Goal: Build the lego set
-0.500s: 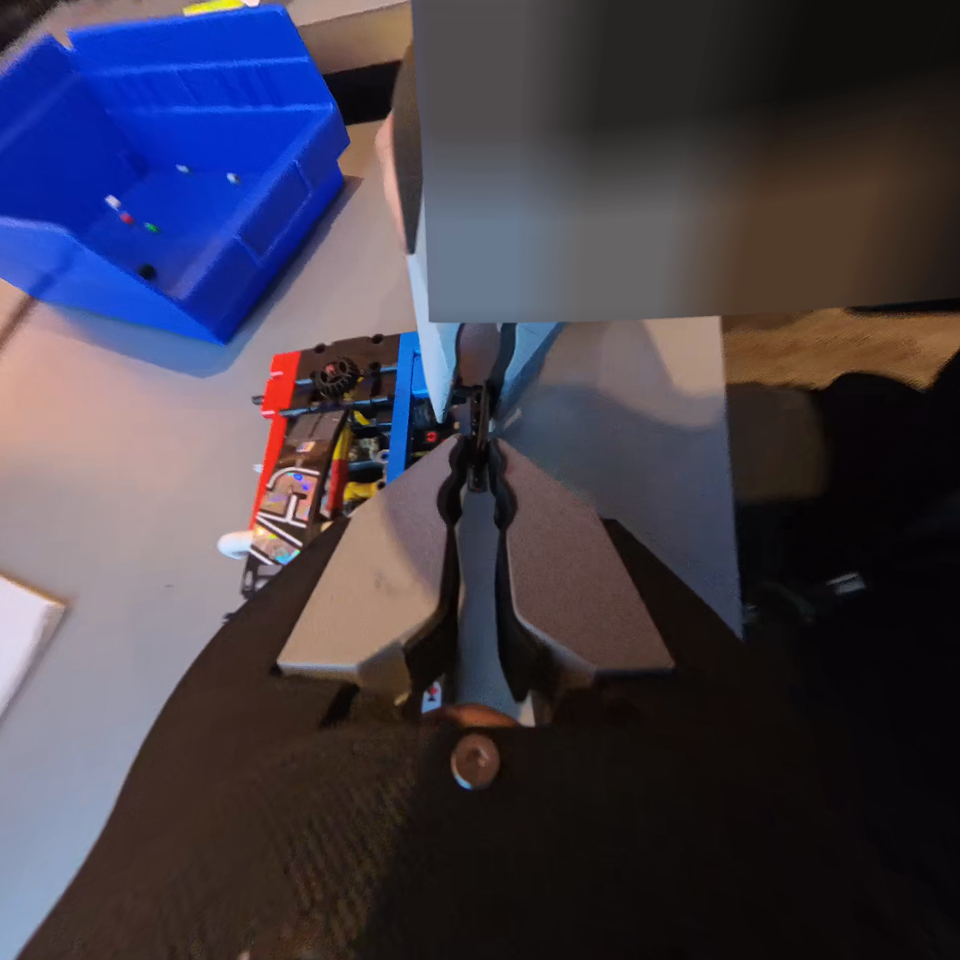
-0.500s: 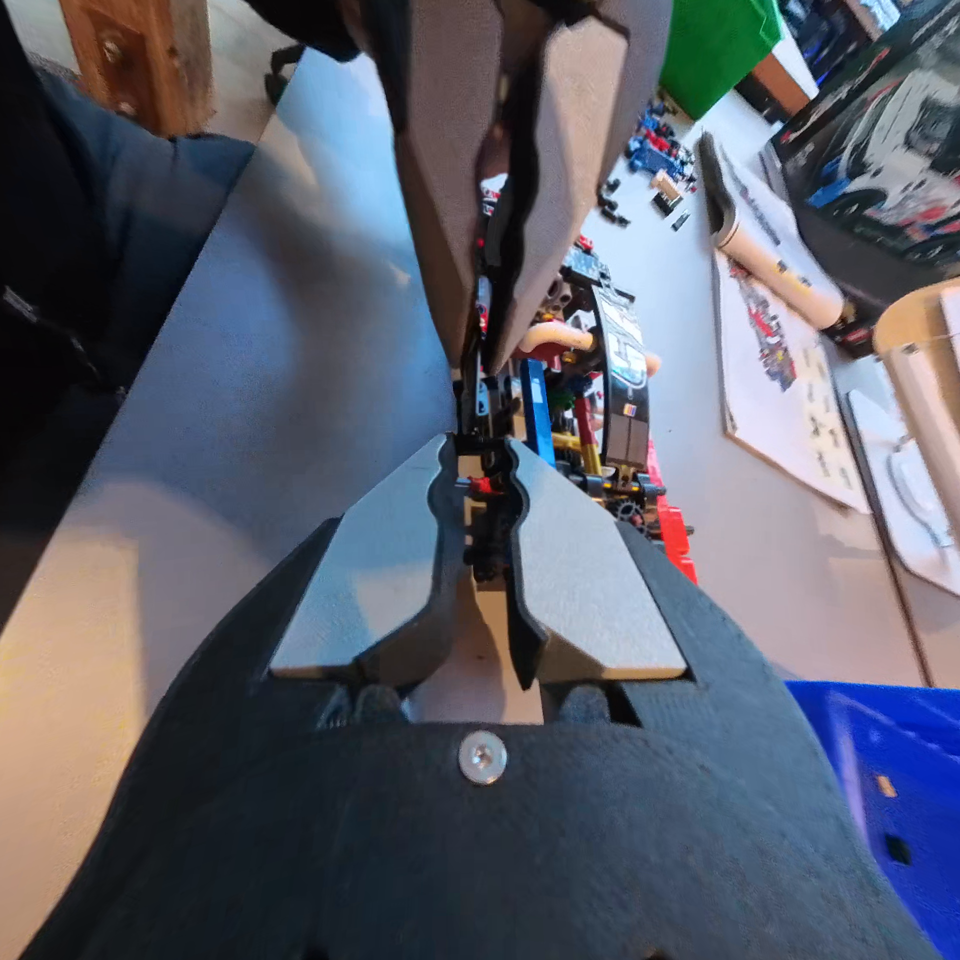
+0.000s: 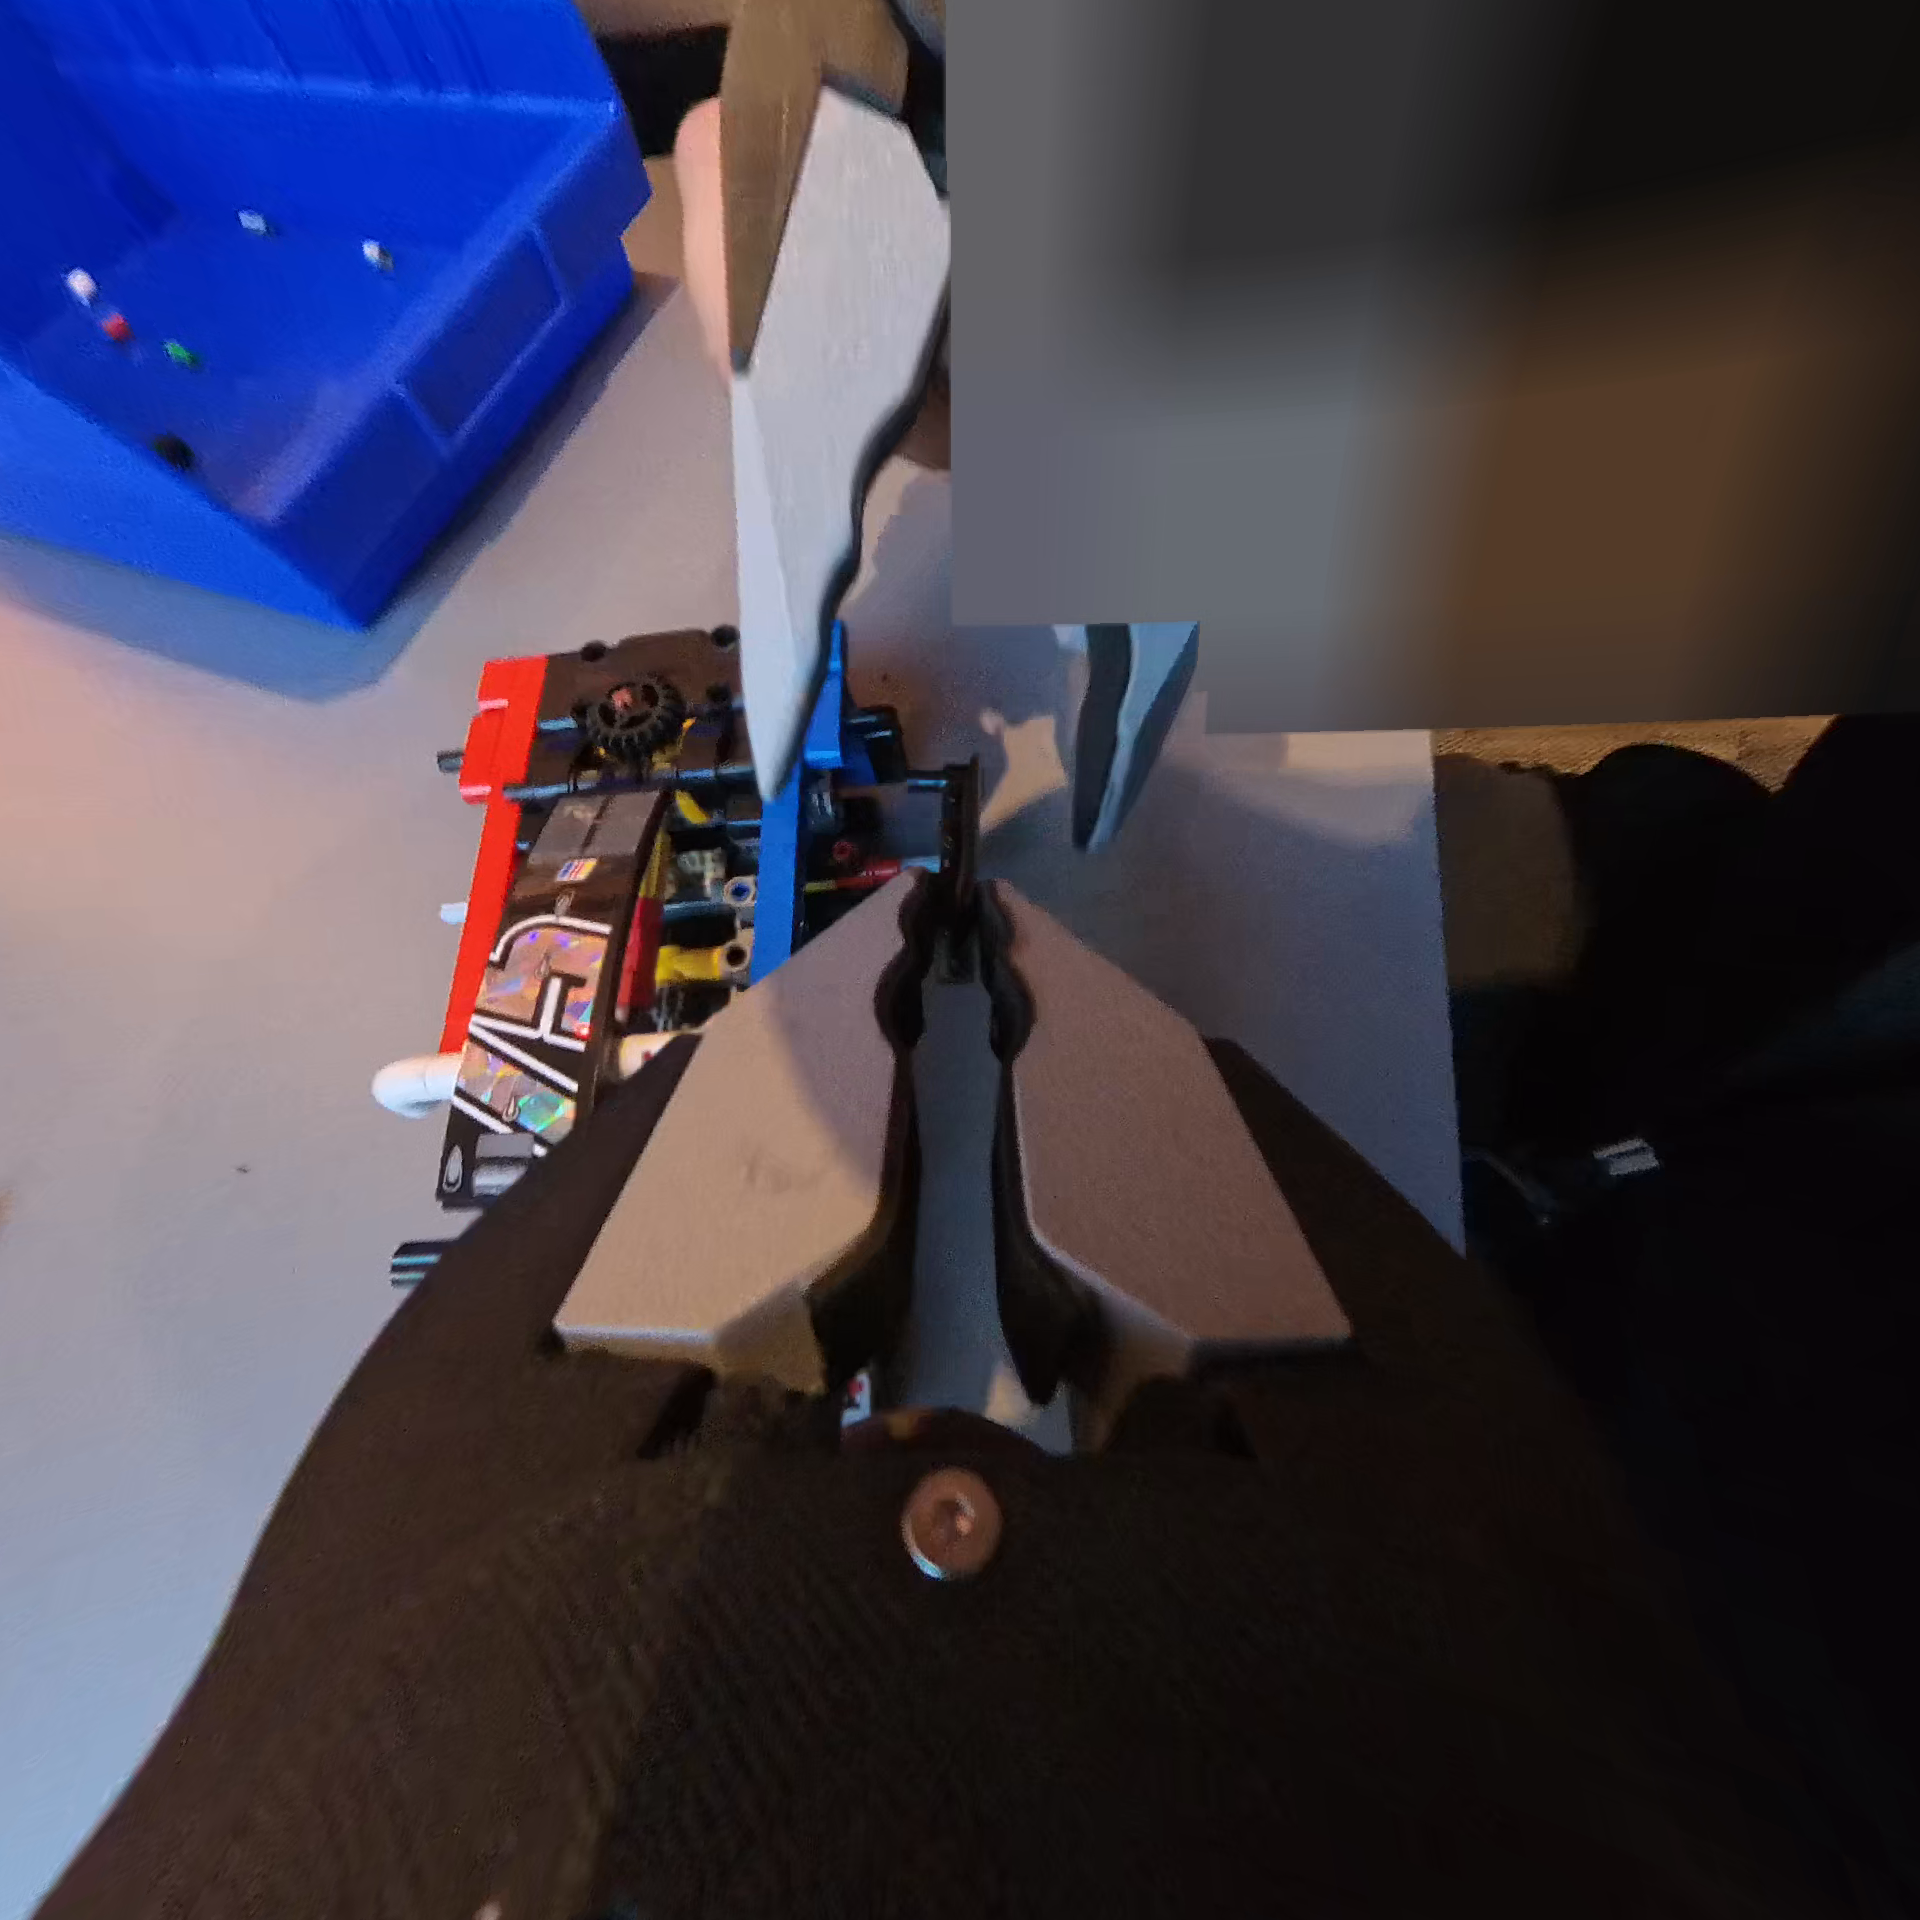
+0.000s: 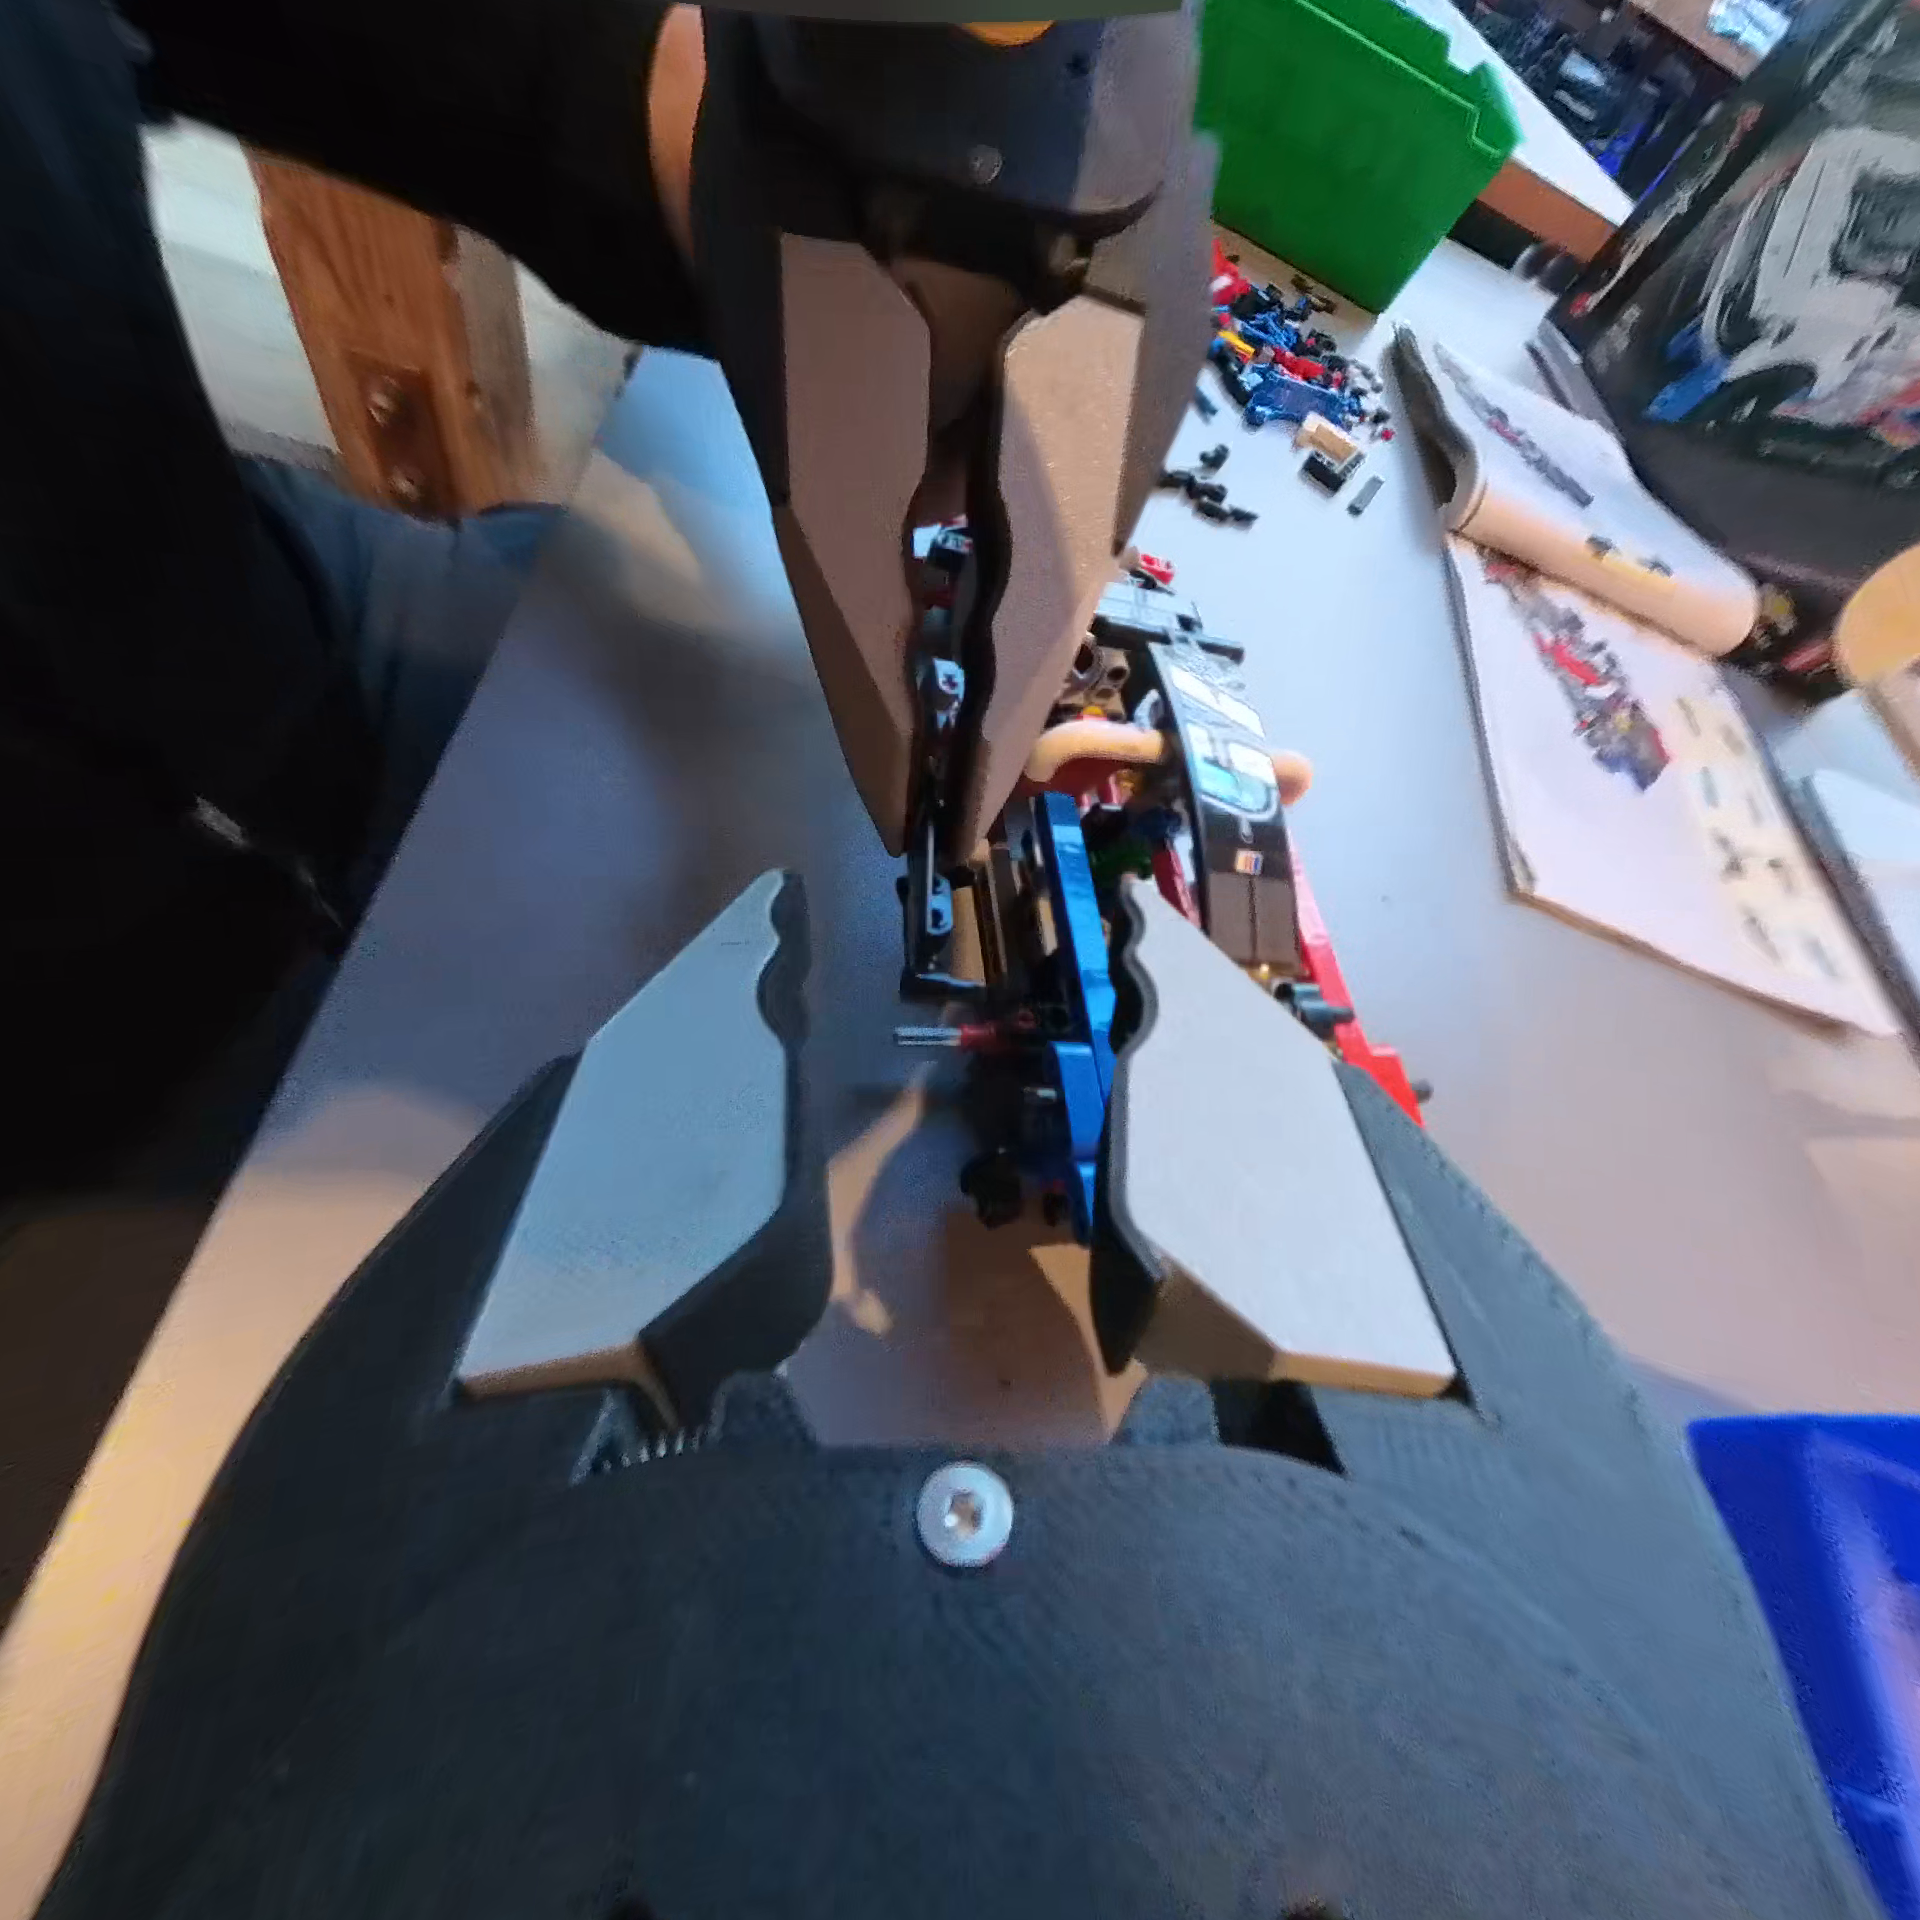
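The partly built lego car [image 3: 582, 914], with red, blue and black parts, lies on the grey table near its edge. My left gripper [image 3: 954, 896] is shut on a thin black lego beam [image 3: 958, 810] at the car's near side. In the right wrist view the left gripper [image 4: 935, 847] comes down from above onto the same beam [image 4: 928, 904]. My right gripper [image 4: 951, 935] is open; its jaws straddle the beam and the car's blue side frame [image 4: 1075, 997]. Its right finger [image 4: 1226, 1122] lies against the blue frame. The right gripper's fingers [image 3: 821, 416] also show in the left wrist view.
A blue bin [image 3: 312, 312] with several small pieces stands behind the car. A green bin [image 4: 1340, 135], loose lego pieces [image 4: 1288, 353], an open instruction booklet [image 4: 1662, 790] and the set's box [image 4: 1766, 260] lie farther along the table. The table edge [image 4: 436, 935] is close on the left. Left and right tips are no more than a few centimetres apart.
My right gripper has opened; its jaws were closed around the black part of the car and now stand wide apart. My left gripper stays shut on the black beam.
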Tool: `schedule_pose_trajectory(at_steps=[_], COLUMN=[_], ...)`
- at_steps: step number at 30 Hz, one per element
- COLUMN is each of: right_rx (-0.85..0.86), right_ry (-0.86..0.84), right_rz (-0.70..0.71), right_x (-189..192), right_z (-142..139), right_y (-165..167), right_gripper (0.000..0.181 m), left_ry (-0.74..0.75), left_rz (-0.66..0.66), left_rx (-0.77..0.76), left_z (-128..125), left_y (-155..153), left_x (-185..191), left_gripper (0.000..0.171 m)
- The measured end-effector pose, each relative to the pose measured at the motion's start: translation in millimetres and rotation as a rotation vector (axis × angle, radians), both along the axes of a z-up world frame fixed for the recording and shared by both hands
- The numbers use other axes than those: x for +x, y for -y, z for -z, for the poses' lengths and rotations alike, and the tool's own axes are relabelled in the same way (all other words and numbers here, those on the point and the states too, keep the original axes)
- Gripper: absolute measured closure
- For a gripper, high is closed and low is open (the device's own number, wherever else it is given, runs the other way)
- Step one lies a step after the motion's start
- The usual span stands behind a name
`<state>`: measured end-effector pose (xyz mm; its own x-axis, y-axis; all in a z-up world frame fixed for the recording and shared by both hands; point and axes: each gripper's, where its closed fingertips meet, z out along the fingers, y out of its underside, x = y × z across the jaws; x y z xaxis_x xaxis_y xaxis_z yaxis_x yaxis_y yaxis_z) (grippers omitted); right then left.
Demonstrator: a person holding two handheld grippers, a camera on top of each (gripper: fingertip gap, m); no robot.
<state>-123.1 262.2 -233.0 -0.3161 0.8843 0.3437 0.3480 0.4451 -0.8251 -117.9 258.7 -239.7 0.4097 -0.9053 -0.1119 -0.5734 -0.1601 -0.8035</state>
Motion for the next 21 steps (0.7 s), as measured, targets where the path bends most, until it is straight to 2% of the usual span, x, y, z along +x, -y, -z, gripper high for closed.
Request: schedule_pose_trajectory(at_steps=[4, 6, 9, 12, 16, 18, 21], right_rx=[0.270, 0.305, 0.224, 0.177, 0.188, 0.148, 0.015], right_ry=[0.005, -0.014, -0.031, -0.054, -0.040, -0.015, 0.033], right_rz=[-0.015, -0.015, -0.017, -0.012, -0.029, -0.026, -0.028], right_x=[-7, -9, -11, -13, -12, -12, -12], right_z=[16, 16, 10, 5, 7, 8, 11], right_y=[7, 10, 11, 10, 12, 12, 13], right_gripper=[0.146, 0.155, 0.169, 0.160, 0.168, 0.167, 0.167], left_ry=[0.094, 0.145, 0.161, 0.162, 0.139, 0.095, -0.062], left_rz=[0.012, 0.021, 0.026, 0.031, 0.046, 0.052, 0.103], left_rx=[-0.052, -0.087, -0.076, -0.067, -0.048, 0.024, 0.264], left_z=[-5, -8, -8, -8, -7, -7, -7], left_y=[5, 9, 10, 10, 9, 9, 11], left_x=[2, 1, 2, 2, 2, 2, 3], left_gripper=[0.167, 0.167, 0.167, 0.167, 0.167, 0.167, 0.168])
